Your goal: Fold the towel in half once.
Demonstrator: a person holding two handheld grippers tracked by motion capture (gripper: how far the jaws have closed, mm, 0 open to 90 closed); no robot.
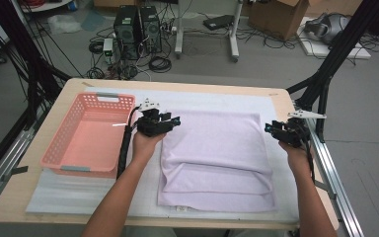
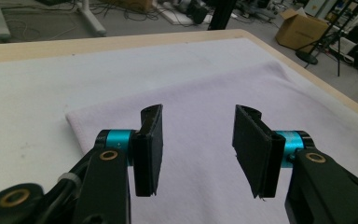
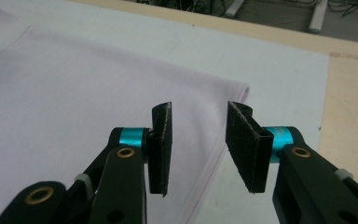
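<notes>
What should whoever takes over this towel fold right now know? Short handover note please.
Left hand-held gripper: open, nothing between the jaws, at the towel's far left corner.
Right hand-held gripper: open, empty, at the far right corner.
Towel: lilac, flat on the white mat, near part folded over itself.
Pink basket: left of the towel, nothing in it.
Done: one fold laid.
Left: probably further folds, then perhaps into the basket.

My left gripper (image 1: 176, 120) and right gripper (image 1: 267, 128) are black, with ribbed flat pads (image 2: 150, 149), teal collars, brass pivot screws and white zip ties; a black cable trails at centre left; forearms bare
</notes>
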